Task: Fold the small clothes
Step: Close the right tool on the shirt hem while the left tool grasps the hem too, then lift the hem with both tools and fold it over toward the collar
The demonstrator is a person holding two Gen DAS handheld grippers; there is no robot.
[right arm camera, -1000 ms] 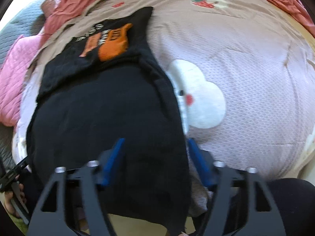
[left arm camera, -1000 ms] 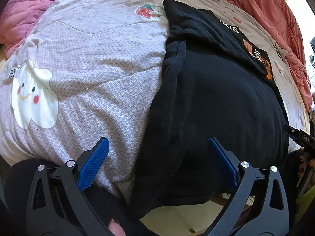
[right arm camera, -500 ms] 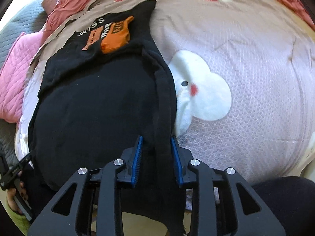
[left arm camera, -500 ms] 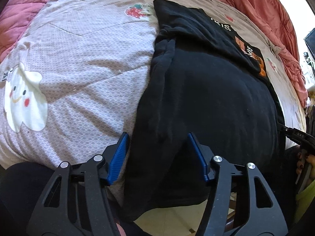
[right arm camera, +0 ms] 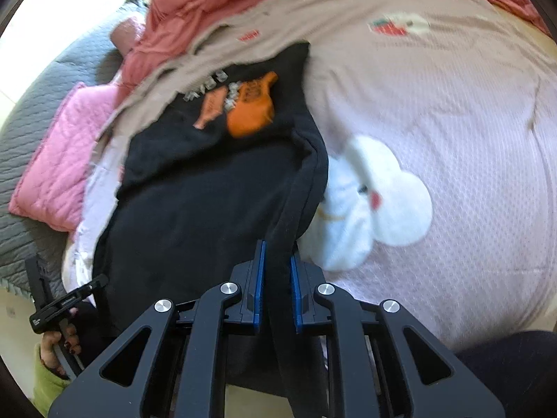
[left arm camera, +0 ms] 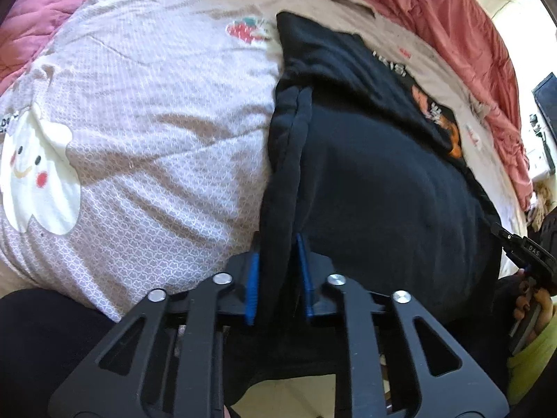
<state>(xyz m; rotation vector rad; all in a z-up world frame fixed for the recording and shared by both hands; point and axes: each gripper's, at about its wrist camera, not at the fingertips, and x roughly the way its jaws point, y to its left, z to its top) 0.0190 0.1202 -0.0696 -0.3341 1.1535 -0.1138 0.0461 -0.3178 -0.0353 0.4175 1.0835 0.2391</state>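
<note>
A black sweatshirt (left arm camera: 383,181) with an orange print (right arm camera: 250,111) lies on the bed, its near part hanging over the bed's edge. My left gripper (left arm camera: 276,261) is shut on the folded left edge of the sweatshirt near the hem. My right gripper (right arm camera: 276,268) is shut on the folded right edge (right arm camera: 306,181) near the hem. Each gripper shows at the rim of the other's view, the right gripper (left arm camera: 525,254) in the left wrist view and the left gripper (right arm camera: 66,303) in the right wrist view. The hem below the fingers is hidden.
The bed has a pale patterned quilt (left arm camera: 156,132) with a white cloud face (right arm camera: 379,195) and a strawberry patch (left arm camera: 245,31). A red blanket (left arm camera: 452,21) lies at the back, a pink quilt (right arm camera: 59,160) and grey cover (right arm camera: 31,111) to the side. Floor (left arm camera: 296,397) shows below the bed's edge.
Both grippers went from open to shut on the sweatshirt's side edges; the right closed first, the left after. Both moved in toward the garment.
</note>
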